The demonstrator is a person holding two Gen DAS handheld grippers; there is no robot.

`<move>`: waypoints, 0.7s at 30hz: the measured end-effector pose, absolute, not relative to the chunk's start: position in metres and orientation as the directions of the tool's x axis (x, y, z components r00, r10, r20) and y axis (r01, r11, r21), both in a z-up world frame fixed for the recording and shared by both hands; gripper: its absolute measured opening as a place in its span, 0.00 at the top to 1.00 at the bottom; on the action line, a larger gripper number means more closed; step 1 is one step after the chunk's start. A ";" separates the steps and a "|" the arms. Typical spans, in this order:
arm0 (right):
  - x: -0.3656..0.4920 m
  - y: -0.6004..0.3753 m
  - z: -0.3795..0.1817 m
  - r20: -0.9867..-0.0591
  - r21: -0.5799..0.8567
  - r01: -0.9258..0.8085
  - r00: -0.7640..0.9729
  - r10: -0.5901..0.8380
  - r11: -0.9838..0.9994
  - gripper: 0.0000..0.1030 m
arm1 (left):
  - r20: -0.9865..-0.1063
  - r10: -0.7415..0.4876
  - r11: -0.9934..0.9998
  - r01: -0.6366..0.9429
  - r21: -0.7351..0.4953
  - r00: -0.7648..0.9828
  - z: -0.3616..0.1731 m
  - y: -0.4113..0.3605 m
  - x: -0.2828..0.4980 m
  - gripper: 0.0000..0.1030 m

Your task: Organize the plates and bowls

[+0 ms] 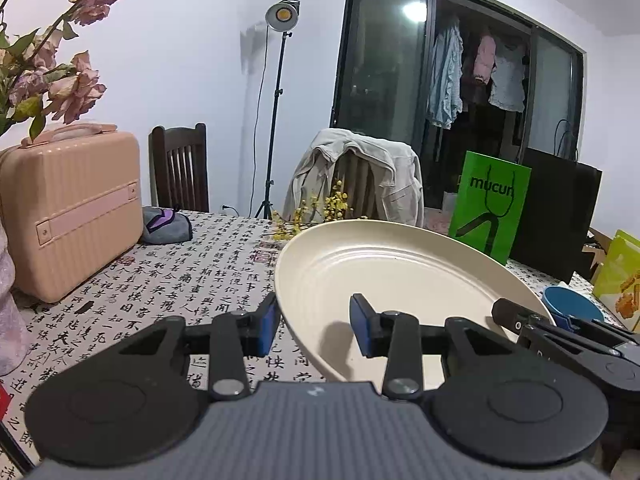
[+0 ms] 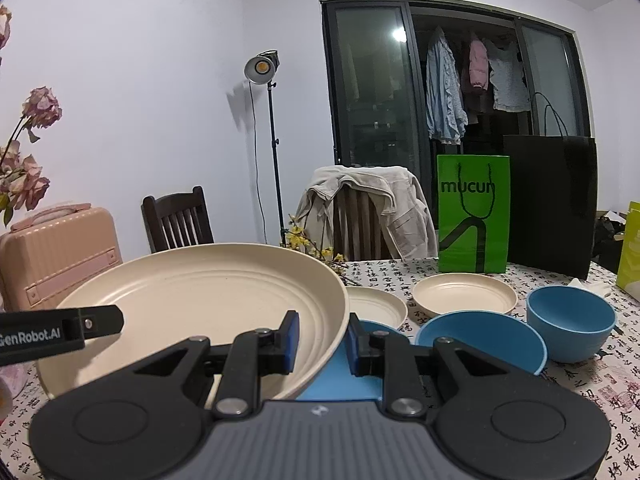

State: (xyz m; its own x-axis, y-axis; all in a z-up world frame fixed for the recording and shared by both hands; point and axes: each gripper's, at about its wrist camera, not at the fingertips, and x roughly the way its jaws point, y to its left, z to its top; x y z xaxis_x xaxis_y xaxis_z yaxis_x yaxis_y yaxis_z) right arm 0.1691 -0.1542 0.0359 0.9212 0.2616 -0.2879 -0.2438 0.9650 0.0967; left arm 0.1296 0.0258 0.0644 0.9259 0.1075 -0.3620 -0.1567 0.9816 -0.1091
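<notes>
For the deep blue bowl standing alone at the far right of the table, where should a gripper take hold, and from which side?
Grip the thin upright rim of the deep blue bowl, one finger inside and one outside, coming from the near right side. It stands upright and its mouth looks empty, with a shallower blue bowl close on its left.

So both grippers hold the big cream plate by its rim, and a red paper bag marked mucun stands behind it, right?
Not quite: the mucun bag is green, as the right wrist view shows. Both the left gripper and right gripper do hold the big cream plate by its rim.
</notes>
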 end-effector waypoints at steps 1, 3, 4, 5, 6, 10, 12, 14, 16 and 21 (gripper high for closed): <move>0.168 -0.156 0.035 -0.288 0.094 -0.240 0.922 0.257 0.966 0.77 | -0.362 0.105 0.982 -0.154 -0.108 0.926 0.064 0.024 0.130 0.63; 0.165 -0.157 0.035 -0.294 0.095 -0.231 0.923 0.249 0.968 0.77 | -0.364 0.100 0.983 -0.148 -0.107 0.926 0.063 0.021 0.130 0.63; 0.165 -0.160 0.035 -0.294 0.095 -0.227 0.924 0.245 0.969 0.77 | -0.365 0.100 0.984 -0.147 -0.104 0.926 0.063 0.018 0.130 0.63; 0.164 -0.162 0.035 -0.292 0.095 -0.224 0.925 0.242 0.970 0.77 | -0.365 0.099 0.984 -0.145 -0.102 0.926 0.063 0.016 0.130 0.63; 0.164 -0.164 0.035 -0.290 0.095 -0.222 0.926 0.241 0.970 0.77 | -0.364 0.096 0.985 -0.142 -0.102 0.926 0.063 0.014 0.130 0.63; 0.165 -0.173 0.036 -0.285 0.105 -0.219 0.928 0.240 0.970 0.77 | -0.358 0.085 0.986 -0.130 -0.103 0.930 0.065 0.006 0.130 0.63; 0.166 -0.179 0.036 -0.284 0.111 -0.217 0.928 0.240 0.970 0.77 | -0.354 0.080 0.987 -0.124 -0.102 0.932 0.066 0.002 0.131 0.63; 0.167 -0.184 0.036 -0.283 0.118 -0.213 0.929 0.238 0.970 0.77 | -0.350 0.076 0.988 -0.118 -0.100 0.934 0.067 -0.003 0.132 0.63; 0.168 -0.190 0.034 -0.285 0.126 -0.207 0.929 0.236 0.970 0.77 | -0.349 0.068 0.989 -0.109 -0.099 0.935 0.068 -0.008 0.133 0.63; 0.171 -0.202 0.031 -0.287 0.129 -0.194 0.931 0.224 0.972 0.77 | -0.351 0.049 0.991 -0.089 -0.100 0.935 0.066 -0.017 0.138 0.63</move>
State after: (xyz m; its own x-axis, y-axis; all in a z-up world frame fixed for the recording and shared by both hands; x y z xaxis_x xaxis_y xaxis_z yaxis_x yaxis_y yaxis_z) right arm 0.1715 -0.2023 0.0306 0.9314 0.2238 -0.2871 -0.1938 0.9725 0.1294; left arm 0.1376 -0.0174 0.0657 0.9352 0.0489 -0.3507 -0.0893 0.9910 -0.1000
